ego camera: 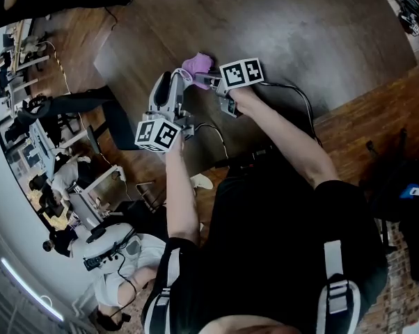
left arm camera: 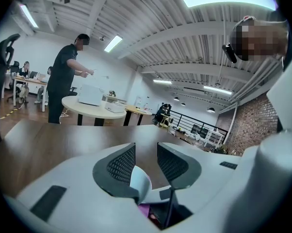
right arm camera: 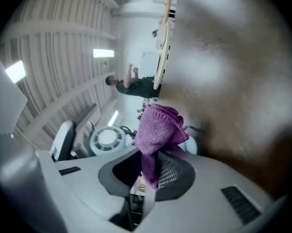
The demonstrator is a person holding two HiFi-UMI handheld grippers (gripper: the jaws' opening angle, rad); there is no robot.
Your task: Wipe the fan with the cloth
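Observation:
My right gripper (ego camera: 209,75) is shut on a purple cloth (ego camera: 198,64), which bunches up out of its jaws (right arm camera: 158,127). It hangs over the near edge of a dark brown table (ego camera: 300,33). My left gripper (ego camera: 168,85) is just left of the cloth, pointing the same way. A curved white piece of the small fan (left arm camera: 136,181) sits low between its dark pads, which close on it. In the right gripper view the fan (right arm camera: 106,139) shows as a round white disc left of the cloth. A bit of purple shows under the left jaws.
The person's arms and dark clothing fill the lower head view. People sit at desks (ego camera: 42,138) to the left. Another person (left arm camera: 63,76) stands by a round white table (left arm camera: 88,108) beyond the brown one. A black bag (ego camera: 404,193) lies at the right.

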